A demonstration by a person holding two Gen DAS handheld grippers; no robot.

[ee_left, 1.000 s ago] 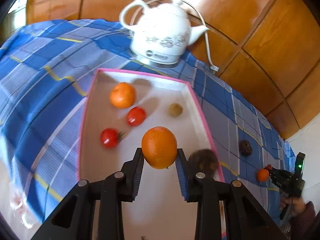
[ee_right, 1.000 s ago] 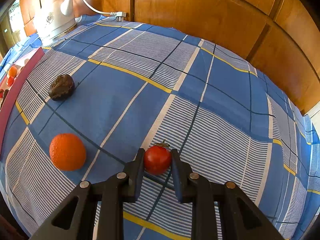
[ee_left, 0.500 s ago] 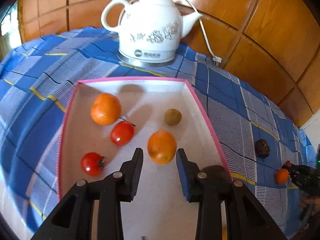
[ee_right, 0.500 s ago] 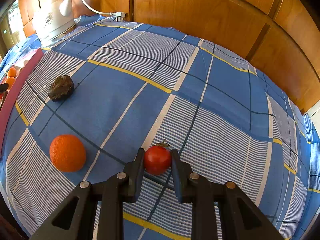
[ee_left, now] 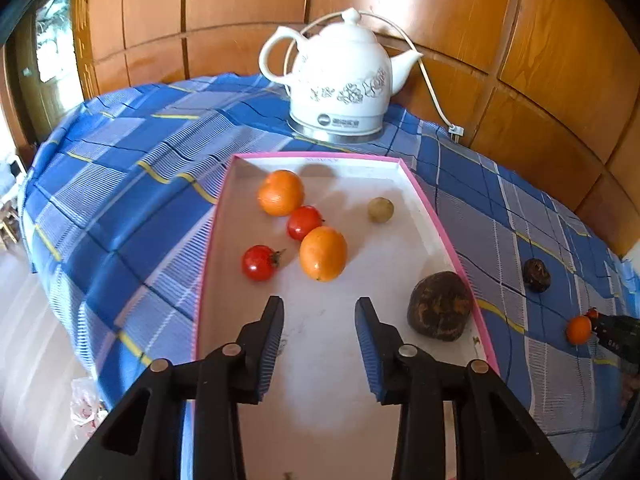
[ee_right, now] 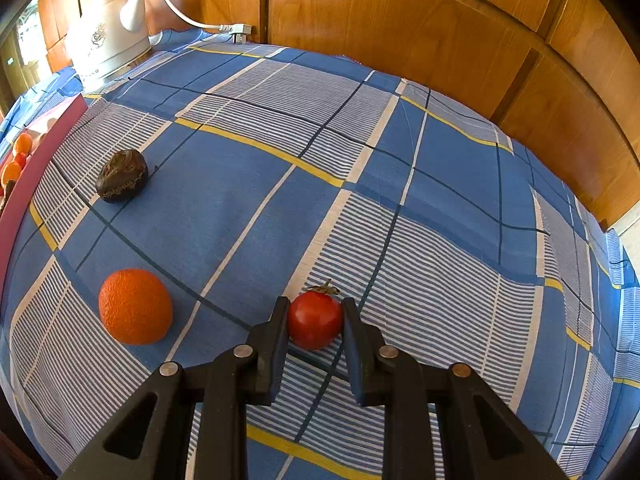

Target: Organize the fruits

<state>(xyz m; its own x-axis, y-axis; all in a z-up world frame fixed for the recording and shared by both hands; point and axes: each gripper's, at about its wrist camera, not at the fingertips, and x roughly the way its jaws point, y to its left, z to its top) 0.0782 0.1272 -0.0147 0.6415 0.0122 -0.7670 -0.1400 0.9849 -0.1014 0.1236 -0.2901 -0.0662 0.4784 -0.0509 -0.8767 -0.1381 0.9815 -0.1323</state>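
Note:
A pink-rimmed white tray (ee_left: 434,212) lies on the blue checked tablecloth. In it are two oranges (ee_left: 322,253) (ee_left: 280,192), two red tomatoes (ee_left: 304,222) (ee_left: 259,262), a small tan fruit (ee_left: 380,209) and a dark brown fruit (ee_left: 439,305). My left gripper (ee_left: 319,334) is open and empty above the tray's near part, behind the nearer orange. My right gripper (ee_right: 315,326) is shut on a red tomato (ee_right: 314,319) resting on the cloth. An orange (ee_right: 135,306) lies to its left and a dark brown fruit (ee_right: 122,175) farther left.
A white electric kettle (ee_left: 341,82) with a cord stands behind the tray by the wooden wall. In the left wrist view a dark fruit (ee_left: 536,275) and an orange (ee_left: 578,329) lie on the cloth at right. The table edge drops off at left.
My left gripper opened and let go of the orange into the tray, then pulled back. My right gripper stayed closed around the tomato on the cloth.

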